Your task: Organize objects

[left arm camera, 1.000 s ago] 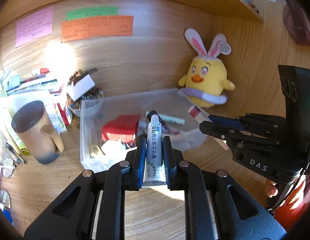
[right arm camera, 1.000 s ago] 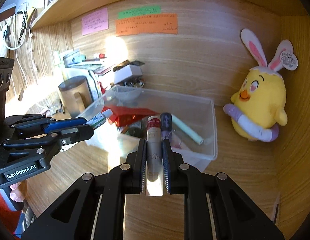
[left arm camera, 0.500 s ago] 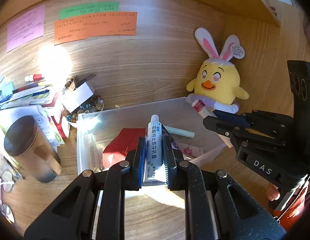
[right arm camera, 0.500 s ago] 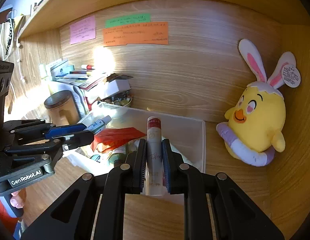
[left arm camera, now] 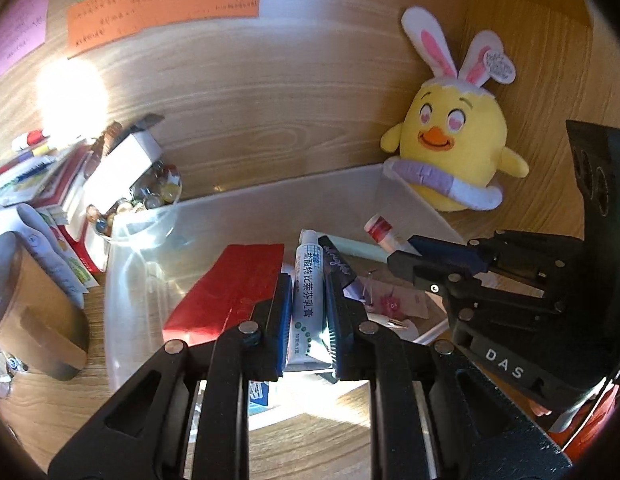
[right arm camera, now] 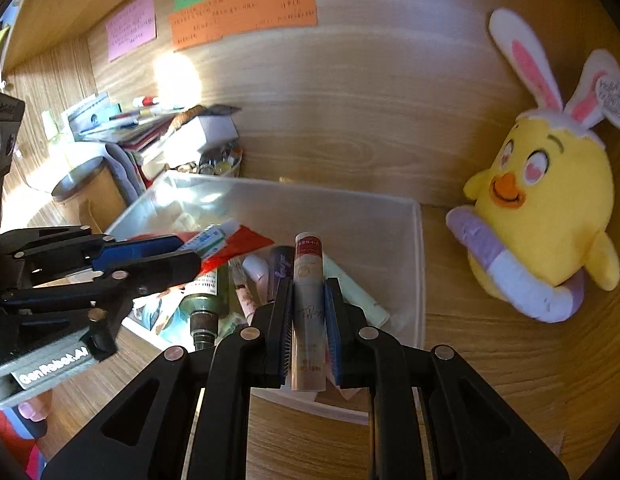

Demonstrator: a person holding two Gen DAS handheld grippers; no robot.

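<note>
The left gripper (left arm camera: pixel 308 300) pinches a white ointment tube with a blue-green label (left arm camera: pixel 306 292), its cap pointing away over the clear plastic storage bin (right arm camera: pixel 419 264). The right gripper (right arm camera: pixel 308 312) clamps a pale cream tube with a red-banded cap (right arm camera: pixel 308 300), also held above that bin. Inside lie a flat red packet (left arm camera: pixel 234 292), a mint-green stick (right arm camera: pixel 349 284) and a dark glass bottle (right arm camera: pixel 204 304). A yellow chick plush with rabbit ears (right arm camera: pixel 549 216) sits just right of the bin, a brown lidded mug (left arm camera: pixel 26 300) to its left.
</note>
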